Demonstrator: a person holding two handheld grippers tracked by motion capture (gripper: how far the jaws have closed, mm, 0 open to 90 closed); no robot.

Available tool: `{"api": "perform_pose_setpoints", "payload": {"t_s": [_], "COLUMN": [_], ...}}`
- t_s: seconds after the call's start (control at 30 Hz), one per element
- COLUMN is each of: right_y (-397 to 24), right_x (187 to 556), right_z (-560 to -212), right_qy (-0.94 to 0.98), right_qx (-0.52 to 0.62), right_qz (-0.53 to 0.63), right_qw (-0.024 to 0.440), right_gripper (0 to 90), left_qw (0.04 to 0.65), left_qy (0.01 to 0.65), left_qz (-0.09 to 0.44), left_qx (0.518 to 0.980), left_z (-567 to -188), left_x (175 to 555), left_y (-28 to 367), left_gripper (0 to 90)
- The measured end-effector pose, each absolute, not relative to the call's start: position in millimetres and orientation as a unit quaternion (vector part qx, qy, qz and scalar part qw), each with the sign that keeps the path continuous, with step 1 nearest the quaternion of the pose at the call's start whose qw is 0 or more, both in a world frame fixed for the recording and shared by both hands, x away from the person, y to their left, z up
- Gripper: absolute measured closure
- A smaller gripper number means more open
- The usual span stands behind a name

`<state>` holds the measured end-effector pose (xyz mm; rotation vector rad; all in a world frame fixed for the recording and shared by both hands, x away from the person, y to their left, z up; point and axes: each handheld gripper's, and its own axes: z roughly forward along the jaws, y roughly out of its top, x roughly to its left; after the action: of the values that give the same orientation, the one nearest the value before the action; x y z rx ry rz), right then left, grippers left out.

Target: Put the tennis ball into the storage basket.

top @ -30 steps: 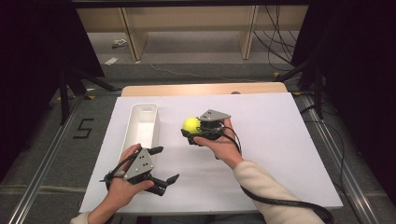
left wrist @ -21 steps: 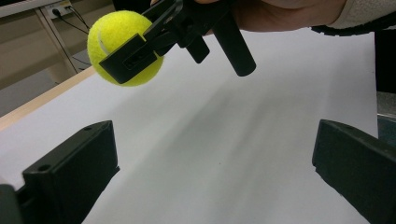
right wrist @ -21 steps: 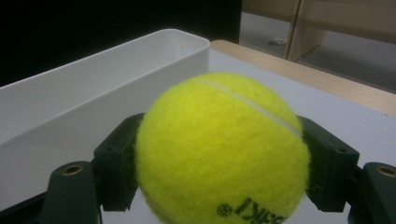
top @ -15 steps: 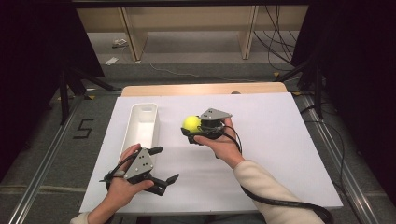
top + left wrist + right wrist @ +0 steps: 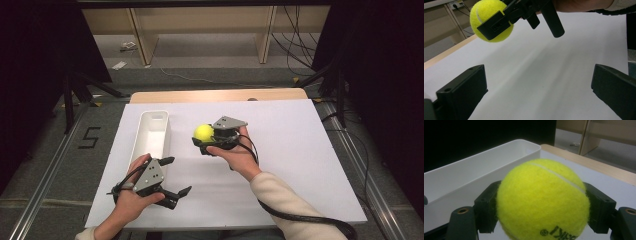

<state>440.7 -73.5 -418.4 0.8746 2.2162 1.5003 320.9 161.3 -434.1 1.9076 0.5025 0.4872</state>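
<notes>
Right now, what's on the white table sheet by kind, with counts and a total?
Tennis ball: 1, yellow, clamped in the right gripper, lifted off the sheet
Bin: 1, white, long
Grippers: 2, the left gripper with jaws apart
Total: 4

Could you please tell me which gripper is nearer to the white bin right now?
Left. The left gripper sits just below the white bin's near end; the right gripper, holding the tennis ball, is off to the bin's side.

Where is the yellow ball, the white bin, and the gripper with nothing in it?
tennis ball (image 5: 541, 200), right gripper view, middle of its fuzzy front.
white bin (image 5: 161, 116), high view, far rim.
left gripper (image 5: 178, 176), high view, midway between its open fingertips.
</notes>
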Motion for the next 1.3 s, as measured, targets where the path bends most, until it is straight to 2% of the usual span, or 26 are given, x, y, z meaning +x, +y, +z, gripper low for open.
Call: {"api": "perform_pose_setpoints", "payload": {"t_s": [1.3], "right_y": [-66.7], "right_x": [434.3], "right_z": [-410.8], "right_qy": [0.774], "right_qx": [0.293], "right_qz": [0.537], "right_qw": [0.160], "right_gripper": [26.4], "left_qw": [0.522], "left_qy": [0.212], "left_qz": [0.207], "left_qx": [0.800], "left_z": [-436.3], "left_x": [324.1], "left_y": [161.3], "left_gripper": [0.0]}}
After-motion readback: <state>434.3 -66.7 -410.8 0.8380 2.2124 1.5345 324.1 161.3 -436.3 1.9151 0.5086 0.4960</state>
